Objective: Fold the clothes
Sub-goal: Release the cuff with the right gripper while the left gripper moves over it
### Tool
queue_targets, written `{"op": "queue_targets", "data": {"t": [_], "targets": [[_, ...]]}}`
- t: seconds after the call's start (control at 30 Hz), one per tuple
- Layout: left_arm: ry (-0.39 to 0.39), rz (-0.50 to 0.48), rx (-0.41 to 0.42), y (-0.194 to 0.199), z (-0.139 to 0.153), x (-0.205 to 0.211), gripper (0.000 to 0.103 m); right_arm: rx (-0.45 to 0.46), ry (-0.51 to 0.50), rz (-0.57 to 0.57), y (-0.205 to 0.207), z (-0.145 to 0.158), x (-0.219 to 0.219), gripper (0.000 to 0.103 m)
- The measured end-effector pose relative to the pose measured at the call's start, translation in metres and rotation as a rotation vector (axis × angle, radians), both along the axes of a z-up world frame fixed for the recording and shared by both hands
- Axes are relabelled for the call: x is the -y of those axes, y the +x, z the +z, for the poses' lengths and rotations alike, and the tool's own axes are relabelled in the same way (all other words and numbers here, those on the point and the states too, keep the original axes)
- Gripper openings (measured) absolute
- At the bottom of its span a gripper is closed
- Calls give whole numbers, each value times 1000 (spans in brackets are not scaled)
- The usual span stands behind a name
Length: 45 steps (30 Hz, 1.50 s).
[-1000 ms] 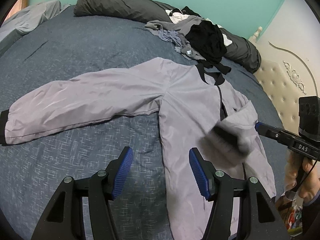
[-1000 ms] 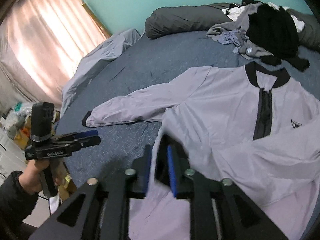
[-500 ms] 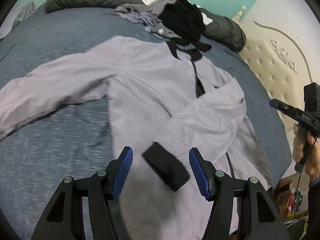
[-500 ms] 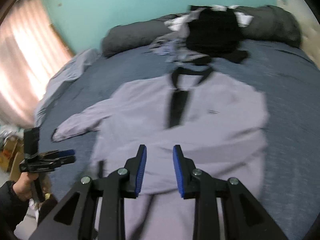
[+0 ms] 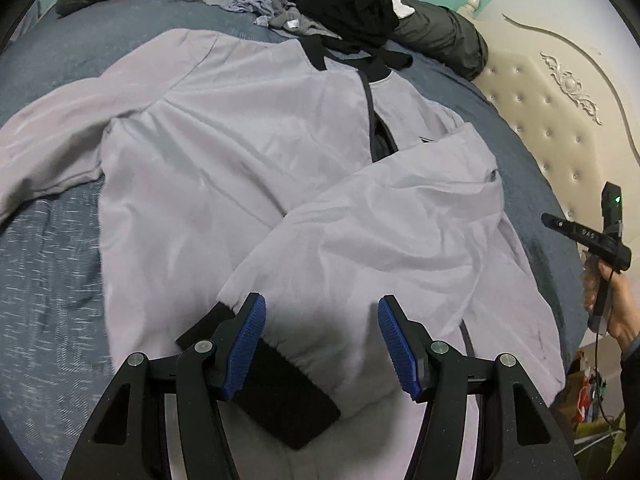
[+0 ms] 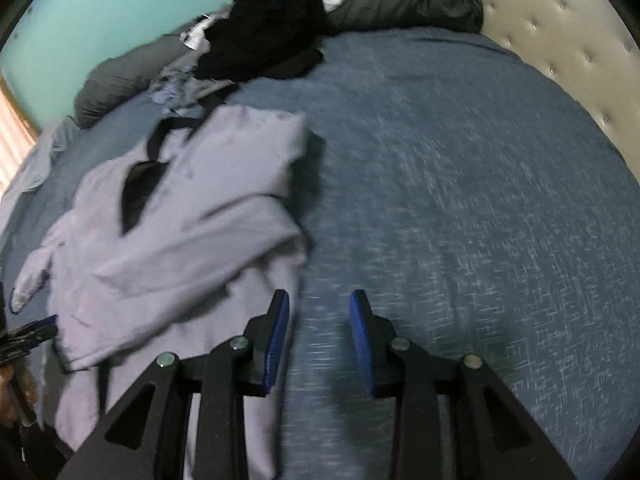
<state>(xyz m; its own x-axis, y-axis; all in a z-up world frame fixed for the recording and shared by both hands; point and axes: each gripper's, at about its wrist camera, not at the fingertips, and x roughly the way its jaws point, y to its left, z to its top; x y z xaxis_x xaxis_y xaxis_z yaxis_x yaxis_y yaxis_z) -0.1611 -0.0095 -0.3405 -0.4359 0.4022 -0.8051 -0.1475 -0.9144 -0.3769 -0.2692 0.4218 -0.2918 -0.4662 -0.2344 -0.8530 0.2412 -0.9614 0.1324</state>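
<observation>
A pale lilac jacket (image 5: 224,152) with black collar and cuffs lies flat on the blue bed. Its right sleeve (image 5: 400,224) is folded across the body, and the black cuff (image 5: 288,396) rests under my left gripper (image 5: 322,344), which hangs open just above it. The left sleeve (image 5: 44,140) stretches out to the left. In the right wrist view the same jacket (image 6: 180,216) lies to the left, and my right gripper (image 6: 320,340) is open over bare bedding beside the jacket's edge. The right gripper (image 5: 584,236) also shows at the bed's right side, held by a hand.
A heap of black and grey clothes (image 5: 340,4) lies past the collar, against dark grey pillows (image 5: 440,32). A cream tufted headboard (image 5: 560,100) bounds the right side. Blue bedding (image 6: 460,200) spreads wide to the right of the jacket.
The right gripper let go of the cuff, opened and swung off to the right of the jacket. The sleeve now lies folded across the body. The left gripper moved in over the cuff.
</observation>
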Motion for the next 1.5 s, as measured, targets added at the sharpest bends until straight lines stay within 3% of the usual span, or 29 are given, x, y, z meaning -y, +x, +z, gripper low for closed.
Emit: {"op": "queue_targets", "data": {"t": [0.23, 0.63, 0.7, 1.0, 1.2, 1.23, 1.27, 1.33, 1.4, 1.5], "targets": [[-11, 9, -25, -6, -8, -3, 63, 11, 27, 44, -31, -28, 19, 31], [-8, 22, -85, -2, -14, -2, 63, -27, -147, -40, -110, 10, 32, 35], [-1, 24, -87, -1, -15, -1, 63, 11, -149, -46, -132, 10, 43, 39], [26, 34, -76, -2, -22, 2, 63, 136, -90, -64, -211, -10, 77, 39], [14, 12, -76, -2, -27, -1, 65, 197, -53, -70, -232, -30, 88, 39], [21, 12, -72, -2, -27, -1, 65, 202, -46, -69, -233, -32, 90, 36], [27, 12, -70, -2, -28, 0, 65, 206, -39, -67, -235, -34, 92, 21], [37, 12, -67, -2, -29, 2, 65, 215, -25, -64, -238, -38, 96, 8], [35, 10, -69, -2, -29, 1, 65, 224, -12, -61, -242, -42, 101, 3], [41, 2, -73, 0, -28, 0, 65, 77, 63, -67, -234, -17, 111, 2]]}}
